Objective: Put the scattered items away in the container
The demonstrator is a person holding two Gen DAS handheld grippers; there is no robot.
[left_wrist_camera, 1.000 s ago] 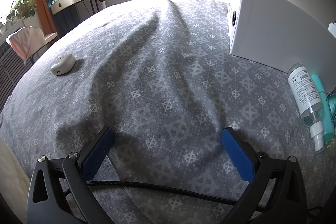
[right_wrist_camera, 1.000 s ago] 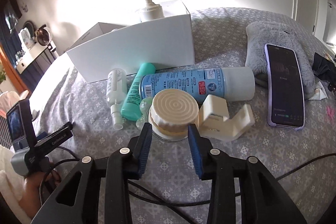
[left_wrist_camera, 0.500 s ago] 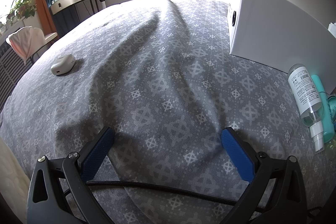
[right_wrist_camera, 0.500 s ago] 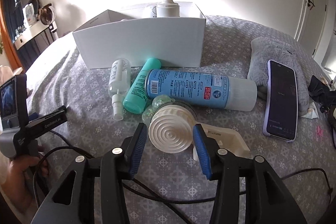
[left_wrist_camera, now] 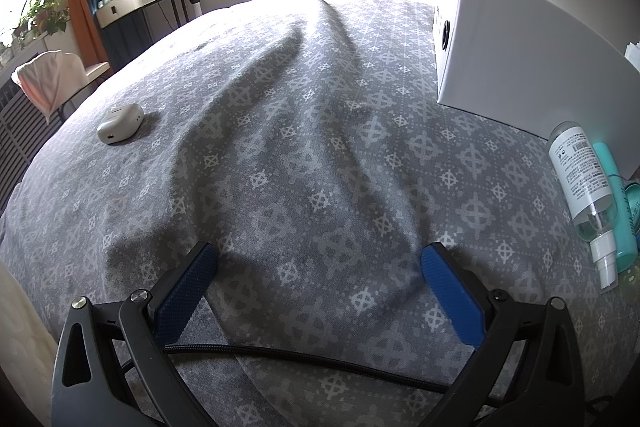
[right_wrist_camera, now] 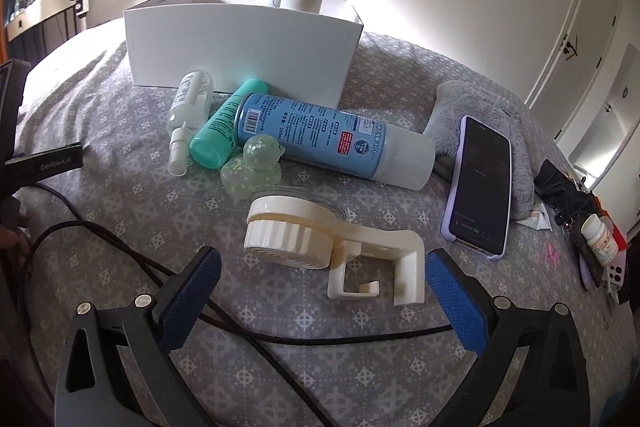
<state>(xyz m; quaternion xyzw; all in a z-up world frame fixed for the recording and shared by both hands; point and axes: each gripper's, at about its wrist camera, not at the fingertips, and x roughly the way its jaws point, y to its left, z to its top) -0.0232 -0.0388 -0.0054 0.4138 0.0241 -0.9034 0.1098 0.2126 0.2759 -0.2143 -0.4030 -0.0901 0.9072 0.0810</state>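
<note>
Right hand-held gripper [right_wrist_camera: 320,279] just opened off cream holder [right_wrist_camera: 320,239], bedspread [right_wrist_camera: 132,203] around.

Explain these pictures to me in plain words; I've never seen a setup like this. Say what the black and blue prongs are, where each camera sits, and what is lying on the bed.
A person holds a two-finger gripper in each hand, with a camera on each. The left gripper is open over bare bedspread. The right gripper has just been opening; nothing is gripped. Before it lie a cream hook holder, a blue spray can, a teal tube, a clear spray bottle, a phone and the white box.
</note>
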